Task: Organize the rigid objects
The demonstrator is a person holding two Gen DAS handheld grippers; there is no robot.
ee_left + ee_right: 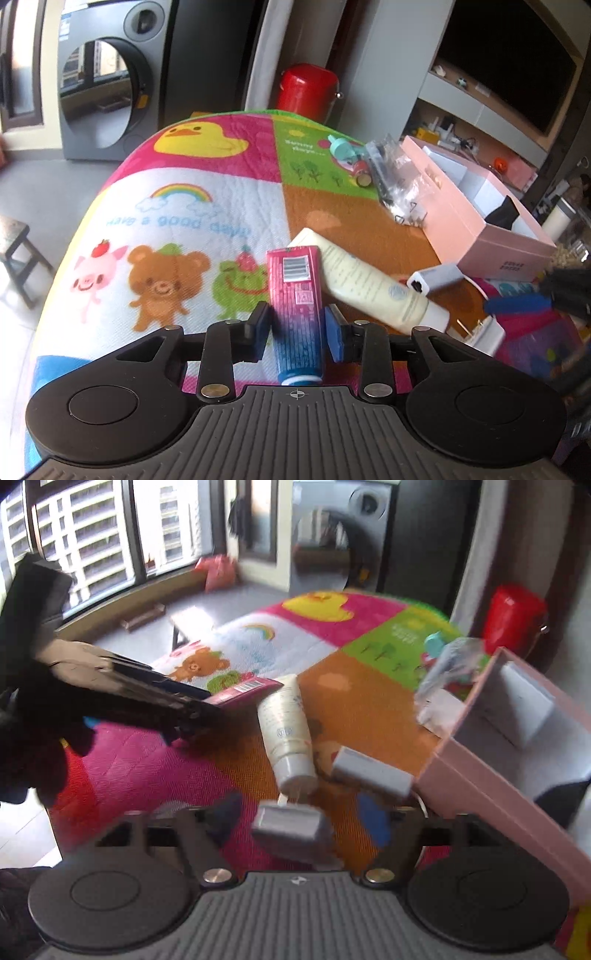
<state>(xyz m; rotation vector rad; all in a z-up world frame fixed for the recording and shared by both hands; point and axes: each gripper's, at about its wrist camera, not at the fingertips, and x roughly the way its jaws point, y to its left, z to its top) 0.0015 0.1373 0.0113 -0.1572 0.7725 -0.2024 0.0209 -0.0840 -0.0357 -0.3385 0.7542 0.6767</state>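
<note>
Pink-and-blue tube (297,314): lying on the cartoon-print counter cover (177,206), between the pads of your left gripper (297,328), whose jaws stand slightly clear, not clamped. Cream tube (365,280) just beside it. Your right gripper (301,821): open over the grey plug adapter (291,825), not pinching. Step judged: picking up items for the pink box (491,236). Next: close squarely, lift clear.

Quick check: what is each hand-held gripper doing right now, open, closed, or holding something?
Left hand-held gripper: around the pink-and-blue tube; whether the pads press cannot be told.
Right hand-held gripper: open, holding nothing.
</note>
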